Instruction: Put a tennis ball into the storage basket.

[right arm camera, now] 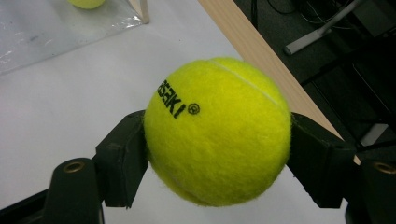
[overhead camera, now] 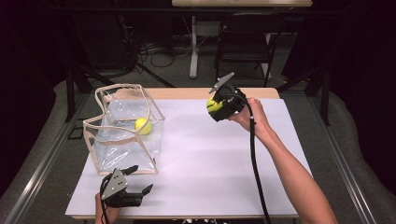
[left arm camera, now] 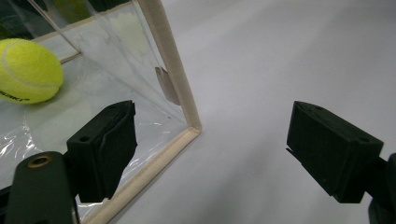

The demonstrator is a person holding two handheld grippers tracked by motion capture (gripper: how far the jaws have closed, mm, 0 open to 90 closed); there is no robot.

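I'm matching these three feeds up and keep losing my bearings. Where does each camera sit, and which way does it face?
High view: above the person's side, looking forward and down on the table; both forearms enter from below.
Left gripper view: rides the left claw, facing the clear bag's corner between open jaws.
Right gripper view: rides the right claw, clamping a tennis ball over the table's edge.
Shared: all three show the second ball inside the bag.

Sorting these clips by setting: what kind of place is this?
Probably a lab or recording studio, not a home: a white-topped work table, black curtains all round, loose cables on the floor, and a black folding chair behind.
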